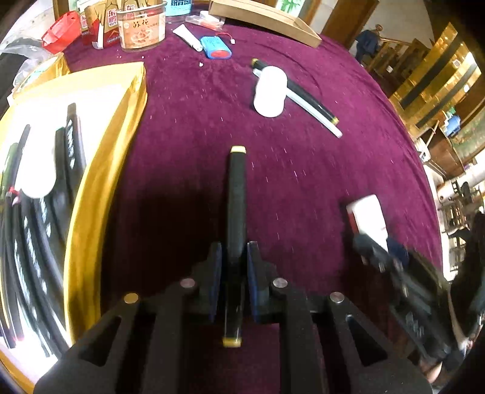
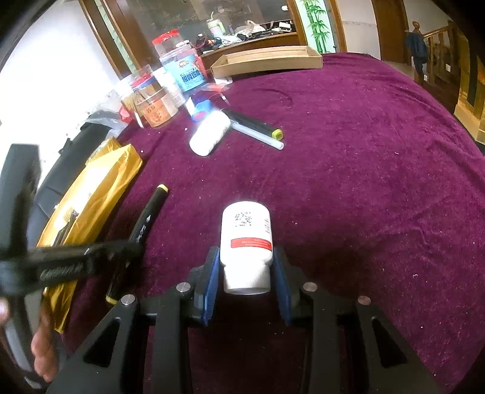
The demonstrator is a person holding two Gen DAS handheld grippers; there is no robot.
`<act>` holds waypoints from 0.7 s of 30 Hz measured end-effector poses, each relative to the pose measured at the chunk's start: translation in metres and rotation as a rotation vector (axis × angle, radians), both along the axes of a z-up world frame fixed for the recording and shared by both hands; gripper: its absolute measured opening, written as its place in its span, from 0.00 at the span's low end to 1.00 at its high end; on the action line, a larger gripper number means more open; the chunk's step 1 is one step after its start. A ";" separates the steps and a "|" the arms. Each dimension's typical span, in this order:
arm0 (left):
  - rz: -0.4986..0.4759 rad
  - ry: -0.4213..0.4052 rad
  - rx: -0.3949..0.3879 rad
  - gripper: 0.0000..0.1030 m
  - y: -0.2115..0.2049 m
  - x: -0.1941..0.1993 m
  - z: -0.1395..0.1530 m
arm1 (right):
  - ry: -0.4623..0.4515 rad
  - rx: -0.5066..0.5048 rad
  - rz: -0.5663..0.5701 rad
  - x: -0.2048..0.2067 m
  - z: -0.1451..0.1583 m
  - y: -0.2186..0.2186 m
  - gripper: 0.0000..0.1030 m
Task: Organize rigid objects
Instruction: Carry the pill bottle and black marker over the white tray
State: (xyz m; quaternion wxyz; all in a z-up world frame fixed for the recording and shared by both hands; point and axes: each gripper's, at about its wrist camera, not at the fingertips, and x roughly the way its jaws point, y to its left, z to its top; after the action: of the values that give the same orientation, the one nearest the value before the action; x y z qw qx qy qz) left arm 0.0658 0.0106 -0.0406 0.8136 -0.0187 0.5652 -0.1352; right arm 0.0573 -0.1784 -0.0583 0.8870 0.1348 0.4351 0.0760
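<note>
My left gripper (image 1: 235, 260) is shut on a black marker (image 1: 236, 194) with yellow end caps, gripped near its middle and held low over the purple cloth. The right wrist view shows this marker (image 2: 148, 218) and the blurred left gripper (image 2: 91, 260) at the left. My right gripper (image 2: 246, 268) is shut on a white bottle (image 2: 245, 236) with a red label band, its pads pressing just above the cap. This bottle (image 1: 368, 215) also shows at the right of the left wrist view. A gold box (image 1: 100, 169) lined in white holds several black markers and a white bottle.
Farther back on the cloth lie another white bottle (image 1: 269, 91), a black marker (image 1: 306, 97) and a white tube. Behind them are a blue battery pack (image 1: 215, 47), food jars (image 1: 141, 27) and a cardboard tray (image 1: 263, 18). The round table's edge (image 1: 424, 169) curves along the right.
</note>
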 end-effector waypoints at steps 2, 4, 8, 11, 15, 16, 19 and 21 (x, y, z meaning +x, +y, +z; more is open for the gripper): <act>-0.016 -0.021 0.037 0.12 -0.006 0.002 -0.001 | 0.000 -0.002 -0.001 0.000 0.000 0.001 0.29; -0.025 -0.049 0.054 0.12 -0.009 -0.004 0.002 | -0.001 -0.007 0.001 0.001 0.000 0.002 0.29; -0.022 -0.020 -0.063 0.12 0.010 -0.027 0.011 | -0.037 -0.003 0.026 -0.003 0.005 0.005 0.29; 0.000 -0.069 -0.137 0.12 0.031 -0.050 0.037 | -0.058 0.051 0.083 -0.009 0.012 0.014 0.29; 0.080 -0.122 -0.258 0.12 0.088 -0.085 0.076 | -0.126 0.134 0.231 -0.025 0.042 0.057 0.29; 0.106 -0.142 -0.263 0.12 0.101 -0.090 0.083 | -0.139 0.137 0.266 -0.027 0.049 0.070 0.29; 0.196 -0.180 -0.243 0.12 0.148 -0.099 0.097 | -0.151 0.151 0.376 -0.028 0.063 0.113 0.30; 0.243 -0.192 -0.217 0.12 0.170 -0.096 0.094 | -0.125 0.185 0.430 -0.019 0.065 0.139 0.30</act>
State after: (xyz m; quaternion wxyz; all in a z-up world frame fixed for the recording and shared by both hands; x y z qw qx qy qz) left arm -0.0298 0.1807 0.0530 0.8673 -0.1613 0.4608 -0.0971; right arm 0.0382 -0.0391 0.0068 0.8593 0.1148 0.3894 0.3110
